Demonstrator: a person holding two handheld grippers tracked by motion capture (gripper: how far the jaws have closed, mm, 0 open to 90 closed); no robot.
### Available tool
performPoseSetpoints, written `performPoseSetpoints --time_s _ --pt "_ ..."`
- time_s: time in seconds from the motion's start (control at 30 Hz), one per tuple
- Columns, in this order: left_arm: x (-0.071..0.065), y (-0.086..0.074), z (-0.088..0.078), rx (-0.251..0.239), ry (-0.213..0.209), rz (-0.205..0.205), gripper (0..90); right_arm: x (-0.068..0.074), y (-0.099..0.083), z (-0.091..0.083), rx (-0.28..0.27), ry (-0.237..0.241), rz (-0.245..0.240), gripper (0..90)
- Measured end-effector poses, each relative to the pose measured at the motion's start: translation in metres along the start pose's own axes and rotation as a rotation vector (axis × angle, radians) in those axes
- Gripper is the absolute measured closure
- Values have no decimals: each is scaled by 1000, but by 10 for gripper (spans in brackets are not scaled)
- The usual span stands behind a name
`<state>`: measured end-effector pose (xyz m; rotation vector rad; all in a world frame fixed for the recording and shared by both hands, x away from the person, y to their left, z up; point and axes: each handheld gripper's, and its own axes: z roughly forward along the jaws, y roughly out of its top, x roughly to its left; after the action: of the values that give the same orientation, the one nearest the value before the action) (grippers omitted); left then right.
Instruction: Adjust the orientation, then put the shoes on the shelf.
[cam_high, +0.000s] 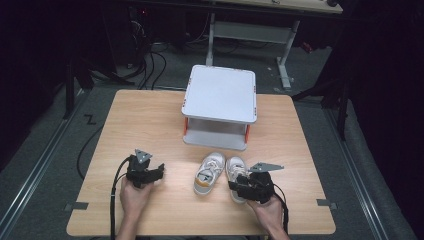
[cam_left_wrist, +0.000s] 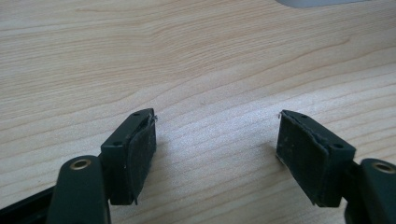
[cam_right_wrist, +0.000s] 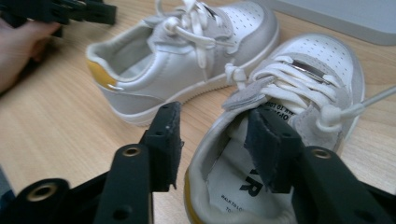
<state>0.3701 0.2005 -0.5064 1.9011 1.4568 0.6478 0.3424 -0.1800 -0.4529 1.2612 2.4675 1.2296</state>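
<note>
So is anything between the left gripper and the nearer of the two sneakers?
Nothing visible. Bare wooden table separates the left gripper from the nearer sneaker; its jaws stand open over plain wood. The right gripper straddles the other sneaker's collar wall.

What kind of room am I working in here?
Probably a lab or test workspace, not a home: a bare wooden table under dark surroundings, cables trailing over the grey floor, and a height-adjustable desk frame behind the white two-tier shelf.
</note>
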Motion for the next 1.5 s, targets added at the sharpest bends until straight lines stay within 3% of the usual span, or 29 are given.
performPoseSetpoints --time_s 0.13,0.2,0.27,0.3,0.37,0.4,0.43,0.5,0.53,0.6,0.63,0.7,0.73,0.83,0.9,1.0,1.03,1.2,1.27,1.33,1.4,1.43,1.5 --pt "0 0 0 1 3 -2 290 1 -2 -10 -44 30 -12 481" --pt "0 0 0 2 3 -4 290 1 2 -23 -106 43 -33 466" --pt "0 0 0 1 1 -4 290 -1 2 -25 -120 39 -40 467" --pt "0 0 0 1 -2 -6 286 -12 1 -31 -164 6 -36 477" --pt "1 0 0 1 -5 -7 281 -17 0 -33 -181 -12 -24 485" --pt "1 0 0 -1 -8 -8 274 -27 -4 -37 -206 -43 -5 497" --pt "0 0 0 0 -4 -11 273 -46 -11 -40 -236 -115 27 501" --pt "0 1 1 1 -6 -11 269 -53 -14 -41 -241 -139 40 501" --pt "-1 1 1 3 -6 -9 259 -66 -19 -40 -239 -195 53 500" --pt "-2 1 1 7 -3 -5 243 -88 -24 -35 -192 -268 89 492" --pt "-2 1 1 13 -2 6 239 -107 -28 -29 -145 -342 112 483" --pt "-2 1 1 13 -4 8 240 -112 -30 -28 -129 -368 118 481" --pt "-2 2 0 21 -16 -6 258 -124 -33 -23 -94 -419 126 469" --pt "-3 4 -3 29 -48 -26 265 -129 -34 -21 -81 -450 117 455" --pt "-10 6 -7 14 -72 -18 265 -134 -36 -15 -66 -484 96 420" --pt "-31 11 -20 -1 -145 -22 255 -135 -35 -15 -65 -492 98 417" --pt "-31 11 -20 -1 -145 -22 255 -135 -35 -15 -65 -492 98 417" --pt "-65 23 -41 -39 -231 31 261 -135 -35 -15 -65 -492 96 400" --pt "-85 32 -53 -57 -282 56 271 -135 -35 -15 -64 -490 95 398" --pt "-91 34 -55 -58 -293 65 280 -135 -35 -15 -64 -490 96 397" --pt "-110 39 -59 -41 -320 100 290 -135 -35 -15 -64 -490 95 397" --pt "-110 39 -59 -41 -320 100 296 -135 -35 -15 -64 -490 95 397" --pt "-124 44 -60 -24 -338 130 312 -135 -35 -15 -65 -489 98 396"
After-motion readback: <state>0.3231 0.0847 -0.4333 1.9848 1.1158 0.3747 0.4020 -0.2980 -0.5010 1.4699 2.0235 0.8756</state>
